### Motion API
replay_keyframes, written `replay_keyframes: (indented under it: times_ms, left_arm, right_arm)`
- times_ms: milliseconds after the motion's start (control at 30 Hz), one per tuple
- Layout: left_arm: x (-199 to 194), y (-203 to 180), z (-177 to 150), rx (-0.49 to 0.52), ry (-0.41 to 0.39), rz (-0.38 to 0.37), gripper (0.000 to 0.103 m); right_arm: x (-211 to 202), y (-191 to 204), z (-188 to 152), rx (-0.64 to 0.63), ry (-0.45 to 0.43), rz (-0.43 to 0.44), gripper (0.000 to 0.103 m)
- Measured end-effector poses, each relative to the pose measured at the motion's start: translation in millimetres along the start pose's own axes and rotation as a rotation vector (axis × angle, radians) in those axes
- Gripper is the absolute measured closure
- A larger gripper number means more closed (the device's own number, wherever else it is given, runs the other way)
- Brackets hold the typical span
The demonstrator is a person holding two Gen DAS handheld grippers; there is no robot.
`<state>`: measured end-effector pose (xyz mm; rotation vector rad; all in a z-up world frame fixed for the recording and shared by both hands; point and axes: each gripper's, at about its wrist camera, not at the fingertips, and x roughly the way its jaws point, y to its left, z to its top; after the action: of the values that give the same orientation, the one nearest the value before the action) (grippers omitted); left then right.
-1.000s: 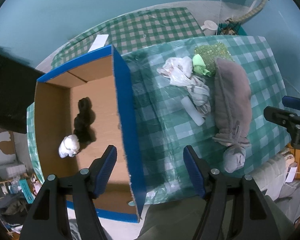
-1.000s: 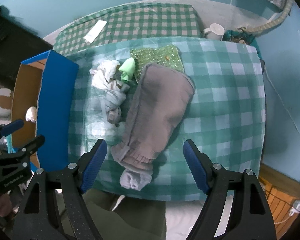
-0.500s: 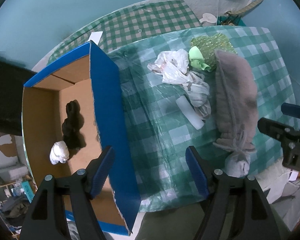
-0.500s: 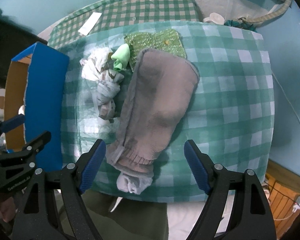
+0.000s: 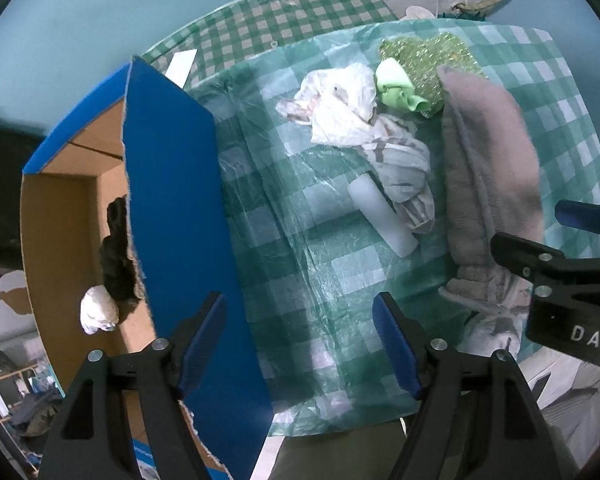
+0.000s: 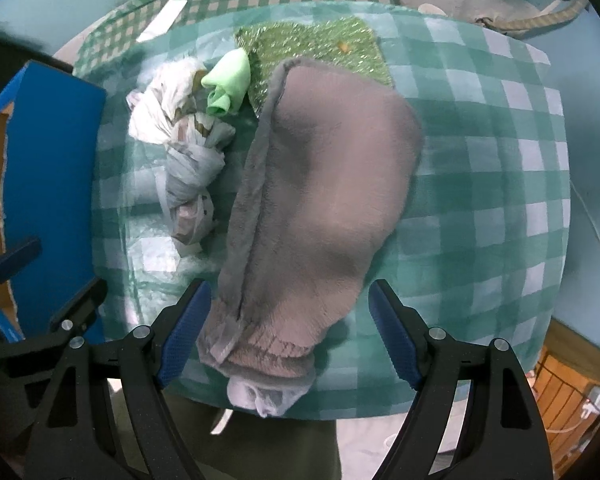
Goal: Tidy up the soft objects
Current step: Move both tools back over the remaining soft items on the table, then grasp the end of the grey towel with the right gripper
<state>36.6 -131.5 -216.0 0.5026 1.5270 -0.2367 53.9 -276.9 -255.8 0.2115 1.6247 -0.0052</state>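
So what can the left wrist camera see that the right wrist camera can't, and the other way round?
Only the left wrist view looks inside the cardboard box: a dark soft item and a white bundle lie there. It also shows a white tube on the table.

Only the right wrist view shows the grey fleece whole, with the open right tool straddling its near end, plus the bare checkered cloth beyond.

Both show the box's blue wall, the white and green rags, the glittery green pad, the fleece, and each other's tool at the edge. The left tool is open.
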Motion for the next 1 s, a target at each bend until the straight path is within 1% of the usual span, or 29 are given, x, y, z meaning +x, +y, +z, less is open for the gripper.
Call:
replay_keyframes:
  times_ms: [267,533,700,767,833,867,933,1000]
  left_arm:
    - [16,6,2,-0.01,0.037,0.0,0.027]
    - [19,5,5,0.013,0.042,0.006,0.026]
    - [18,2,10,0.009,0.046,-0.001,0.026]
    - [19,3,12,0.005,0.046,-0.006,0.026]
    - [18,3,16,-0.002,0.046,-0.015,0.026]
    - [16,5,15,-0.004,0.045,-0.02,0.026]
    - [14,5,18,-0.008,0.042,-0.035,0.026]
    - [12,4,22,-0.012,0.038,-0.049,0.025]
  right_arm:
    - [18,6,8,0.008,0.02,-0.051,0.021]
    - [39,3,18,0.018,0.05,-0.086,0.02]
    - [41,-2,22,0.021,0.044,-0.073,0.02]
    - [37,-3,22,0.005,0.03,-0.068,0.026]
    - [31,-7,22,-0.011,0.022,-0.062,0.037]
    - [29,-8,21,-0.017,0.02,-0.056,0.039]
    - [23,-11,21,-0.023,0.012,-0.041,0.049]
    - [15,-14,20,-0.028,0.006,-0.027,0.054]
